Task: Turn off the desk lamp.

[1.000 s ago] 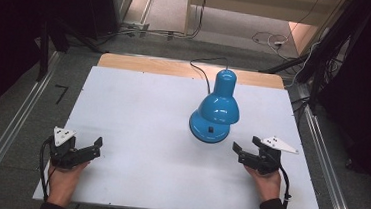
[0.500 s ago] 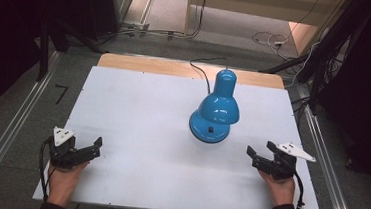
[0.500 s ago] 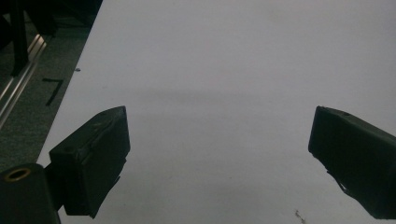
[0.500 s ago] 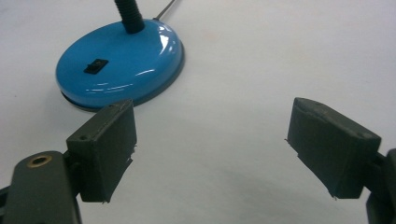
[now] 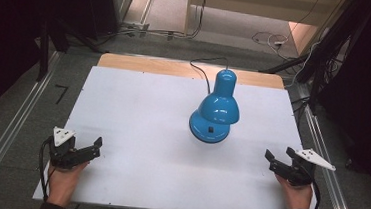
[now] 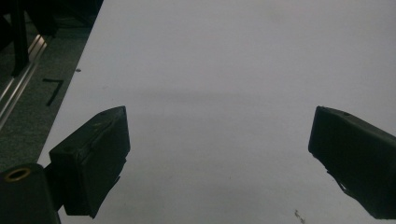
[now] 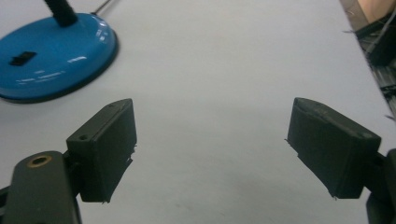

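Observation:
A blue desk lamp (image 5: 215, 112) stands right of the middle of the white table (image 5: 138, 111), its shade bent low over its round base. The base (image 7: 51, 56) lies at the upper left of the right gripper view, with a small black switch on top. My right gripper (image 5: 277, 159) rests near the table's front right corner, apart from the lamp, with its jaws wide apart and nothing between them (image 7: 212, 121). At the front left my left gripper (image 5: 95, 147) is open over bare table (image 6: 219, 135).
The lamp's black cable (image 5: 201, 70) runs off the far edge over a wooden strip (image 5: 141, 63). Metal rails (image 5: 11, 126) flank the table on the floor. Cables lie on the floor beyond the table (image 5: 268, 41).
My right gripper has drawn back to the right and toward the front edge, away from the lamp base. The left gripper and the lamp have stayed put.

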Available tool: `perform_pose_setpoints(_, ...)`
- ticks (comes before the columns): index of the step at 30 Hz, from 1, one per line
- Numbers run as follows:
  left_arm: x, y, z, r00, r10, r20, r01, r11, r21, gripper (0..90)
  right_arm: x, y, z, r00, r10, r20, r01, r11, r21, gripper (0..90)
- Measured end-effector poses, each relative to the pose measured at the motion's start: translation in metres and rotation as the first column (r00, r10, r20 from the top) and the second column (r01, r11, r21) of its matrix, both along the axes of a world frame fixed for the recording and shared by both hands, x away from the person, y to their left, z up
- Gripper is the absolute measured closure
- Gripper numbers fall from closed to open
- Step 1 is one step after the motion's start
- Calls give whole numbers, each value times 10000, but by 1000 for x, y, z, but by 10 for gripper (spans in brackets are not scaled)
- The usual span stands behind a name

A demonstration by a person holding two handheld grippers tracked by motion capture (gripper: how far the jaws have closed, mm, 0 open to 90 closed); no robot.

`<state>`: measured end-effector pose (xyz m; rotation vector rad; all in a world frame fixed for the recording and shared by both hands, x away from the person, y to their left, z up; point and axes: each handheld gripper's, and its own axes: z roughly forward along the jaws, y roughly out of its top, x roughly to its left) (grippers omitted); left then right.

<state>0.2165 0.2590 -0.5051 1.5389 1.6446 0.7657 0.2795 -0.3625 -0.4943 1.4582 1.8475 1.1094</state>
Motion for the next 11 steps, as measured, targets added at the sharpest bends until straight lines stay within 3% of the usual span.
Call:
perform_pose_setpoints(5,-1,0,1,10000,-33,-7,33,10000,40,59,-5,-20,-8,9974,-698,-194,691,9970,-357,140)
perform_pose_setpoints(8,0,0,0,10000,-14,-27,14,10000,47,59,-8,-26,-9,9939,-1098,-113,1085,9907,-820,140)
perform_pose_setpoints(11,0,-1,0,10000,-19,-62,20,10000,74,59,-6,-31,-13,9907,-1299,-403,1261,9884,-848,132)
